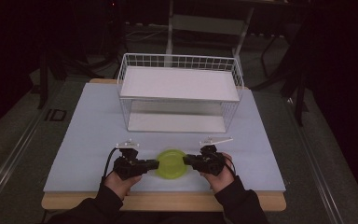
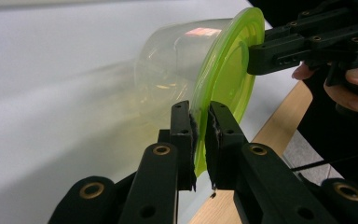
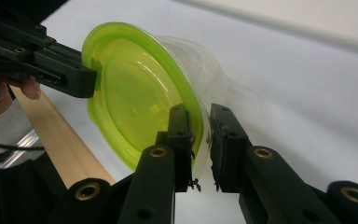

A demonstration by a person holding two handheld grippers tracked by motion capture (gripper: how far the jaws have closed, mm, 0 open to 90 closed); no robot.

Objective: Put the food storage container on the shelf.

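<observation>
Lower centre of the high view: clear container with green lid [image 1: 171,163] above the table [image 1: 88,140]. Left gripper [image 1: 154,164] and right gripper [image 1: 187,160] fingers each pinch the lid rim from opposite sides. Wire basket [image 1: 179,93] upper centre.

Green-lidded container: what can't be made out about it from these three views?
- High view: the clear tub lies under the green lid; the left gripper and right gripper cover its rim.
- Left gripper view: the tub is blurred, contents unclear.
- Right gripper view: the tub's base is hidden behind the lid.
</observation>
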